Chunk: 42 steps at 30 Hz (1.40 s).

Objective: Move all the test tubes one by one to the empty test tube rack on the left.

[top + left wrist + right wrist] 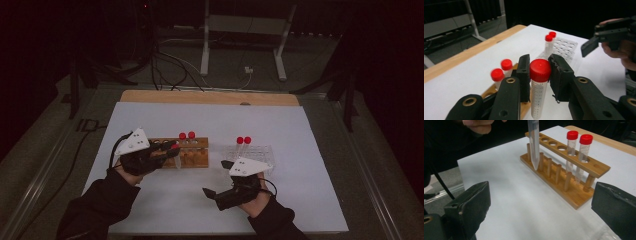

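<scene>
My left gripper point(172, 151) point(539, 71) is shut on a clear tube with a red cap point(538, 96), the pads pressing just under the cap. The tube's pointed tip point(534, 150) hangs beside one end of the wooden rack point(192, 159) point(564, 157), outside its holes. Two more red-capped tubes point(187, 136) point(579, 142) stand side by side in that rack. My right gripper point(216, 178) point(541, 207) stands open, wide apart, over bare white sheet in front of the rack, with nothing between its jaws.
A clear plastic rack point(255, 154) point(565, 46) with two red-capped tubes point(243, 141) point(550, 37) stands right of the wooden one. A white sheet point(210, 120) covers the tabletop; a strip of wood point(210, 97) shows at its far edge. Cables and a metal stand lie beyond.
</scene>
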Available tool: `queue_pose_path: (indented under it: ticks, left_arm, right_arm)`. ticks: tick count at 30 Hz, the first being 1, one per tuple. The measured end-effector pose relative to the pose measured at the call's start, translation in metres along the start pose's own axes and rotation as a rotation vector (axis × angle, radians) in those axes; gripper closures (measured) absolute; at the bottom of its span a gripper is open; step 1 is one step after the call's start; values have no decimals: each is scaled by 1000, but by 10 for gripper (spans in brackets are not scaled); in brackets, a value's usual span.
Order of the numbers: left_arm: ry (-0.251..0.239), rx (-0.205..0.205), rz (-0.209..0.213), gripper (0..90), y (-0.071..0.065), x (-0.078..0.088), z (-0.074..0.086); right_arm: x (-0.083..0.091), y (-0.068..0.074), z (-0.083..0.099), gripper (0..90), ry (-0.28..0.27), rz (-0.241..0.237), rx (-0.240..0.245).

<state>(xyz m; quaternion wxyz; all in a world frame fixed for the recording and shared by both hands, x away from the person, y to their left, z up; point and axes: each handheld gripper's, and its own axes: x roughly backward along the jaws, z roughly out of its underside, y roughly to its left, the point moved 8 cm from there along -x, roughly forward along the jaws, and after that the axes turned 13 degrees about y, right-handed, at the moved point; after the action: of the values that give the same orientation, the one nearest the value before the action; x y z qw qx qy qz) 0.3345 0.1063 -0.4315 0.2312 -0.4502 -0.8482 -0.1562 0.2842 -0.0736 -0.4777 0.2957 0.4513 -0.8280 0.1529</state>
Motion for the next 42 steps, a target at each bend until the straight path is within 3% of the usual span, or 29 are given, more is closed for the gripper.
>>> queue_pose_path:
  ticks: [10, 24, 31, 42]
  left_arm:
    - [-4, 7, -63, 721, 23, 0, -13]
    - [-44, 73, -141, 721, 58, -9, -23]
    - [-36, 97, -158, 721, 68, -21, -18]
    - [-12, 135, -148, 721, 72, -39, 1]
  right_arm:
    - [5, -2, -2, 0, -18, -2, 4]
    - [4, -3, -1, 0, -17, 0, 8]
    - [5, -3, -1, 0, -19, -3, 11]
    - [6, -3, -1, 0, -25, -9, 11]
